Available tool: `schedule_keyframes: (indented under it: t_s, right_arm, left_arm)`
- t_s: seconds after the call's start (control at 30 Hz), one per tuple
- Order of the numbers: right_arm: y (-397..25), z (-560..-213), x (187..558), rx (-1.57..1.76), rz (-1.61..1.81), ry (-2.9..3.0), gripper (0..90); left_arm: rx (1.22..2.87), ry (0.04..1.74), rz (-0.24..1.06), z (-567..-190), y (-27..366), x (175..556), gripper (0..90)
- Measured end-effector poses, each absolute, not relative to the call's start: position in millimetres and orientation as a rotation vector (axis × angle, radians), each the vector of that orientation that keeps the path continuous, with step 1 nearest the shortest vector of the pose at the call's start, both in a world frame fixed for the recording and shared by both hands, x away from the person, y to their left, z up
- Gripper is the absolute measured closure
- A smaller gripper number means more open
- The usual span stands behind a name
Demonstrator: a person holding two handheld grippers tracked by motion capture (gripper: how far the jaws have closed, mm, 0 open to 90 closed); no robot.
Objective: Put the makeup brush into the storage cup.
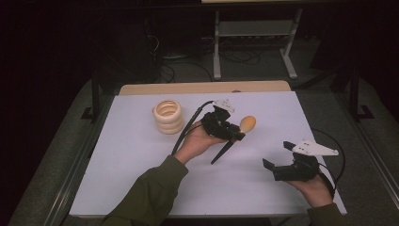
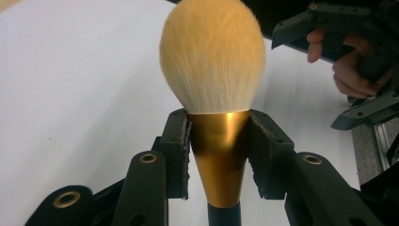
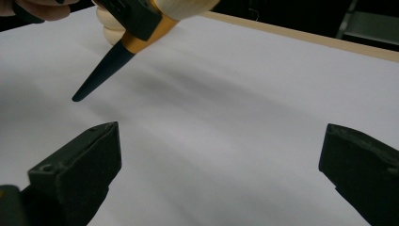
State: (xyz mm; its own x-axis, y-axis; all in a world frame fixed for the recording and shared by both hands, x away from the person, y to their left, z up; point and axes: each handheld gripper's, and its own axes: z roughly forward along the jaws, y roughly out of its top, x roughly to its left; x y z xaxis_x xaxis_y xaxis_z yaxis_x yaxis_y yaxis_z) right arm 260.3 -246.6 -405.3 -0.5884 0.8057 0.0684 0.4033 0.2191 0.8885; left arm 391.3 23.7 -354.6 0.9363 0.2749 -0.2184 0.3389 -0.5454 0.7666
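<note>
The left claw (image 1: 234,132) is clamped on a makeup brush (image 1: 235,134), held up over the middle of the white worktop (image 1: 141,160). In the left gripper view its two black jaws press against either side of the brush's gold collar (image 2: 220,150), one pad on each flank, with the pale, rounded bristle head (image 2: 212,54) standing up above them and the dark handle (image 2: 224,215) running down between them out of the picture. From the high view the brush lies tilted: the bristle head (image 1: 248,124) points away from the person and to the right, while the tapering black handle (image 1: 222,153) slants down toward the person, its tip close to the worktop; whether it touches cannot be told. The right gripper view shows that same pointed handle (image 3: 104,70) and gold collar (image 3: 141,41) at its upper left, seeming to hang a little above the white surface. The right claw (image 1: 275,160) is held low over the near right part of the worktop, well apart from the brush, with its jaws spread wide and nothing between them; in its own view the two black jaws stand at either side of the picture with bare white worktop (image 3: 235,117) between. A stack of cream-coloured rings (image 1: 168,116) sits on the worktop to the left of the left claw, near the far edge. A green sleeve (image 1: 150,193) covers the person's left forearm.
</note>
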Motion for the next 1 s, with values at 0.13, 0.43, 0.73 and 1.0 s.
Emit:
schedule_keyframes:
  t_s: [0.13,0.43,0.73,1.0]
  right_arm:
    - [-246,-406,260,1.114,1.329,2.092,0.0]
    - [-245,-407,260,1.116,1.328,2.095,0.0]
    - [-246,-407,261,1.117,1.326,2.095,0.0]
    - [-245,-406,261,1.114,1.324,2.094,0.0]
  left_arm:
    - [2.13,0.436,-0.105,-350,33,390,62.3]
    - [2.079,0.424,-0.096,-343,47,386,62.3]
    - [2.023,0.415,-0.077,-337,62,380,62.3]
    - [1.998,0.402,-0.049,-331,73,379,62.4]
